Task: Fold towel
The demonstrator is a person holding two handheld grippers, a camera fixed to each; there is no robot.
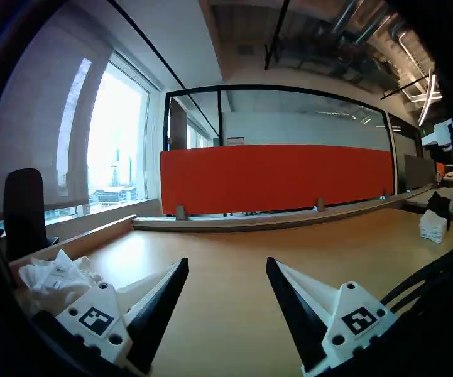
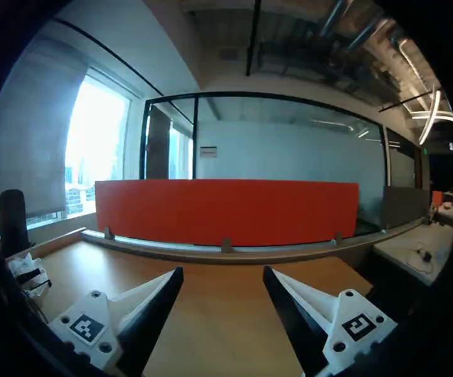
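A crumpled white towel [image 1: 53, 279] lies in a heap at the left end of the wooden desk [image 1: 239, 251], just left of my left gripper [image 1: 226, 264]. That gripper hangs open over bare wood with nothing between its fingers. A stack of folded white towels [image 1: 433, 226] sits at the desk's far right. In the right gripper view, my right gripper [image 2: 223, 271] is open over the desk [image 2: 226, 308] and holds nothing. White cloth [image 2: 28, 271] shows at the left edge there.
An orange divider panel [image 1: 276, 176] runs along the back of the desk. A black chair back [image 1: 24, 210] stands at the left by the window. Another desk [image 2: 414, 248] with a cable lies to the right. A dark object [image 1: 440, 204] sits behind the folded stack.
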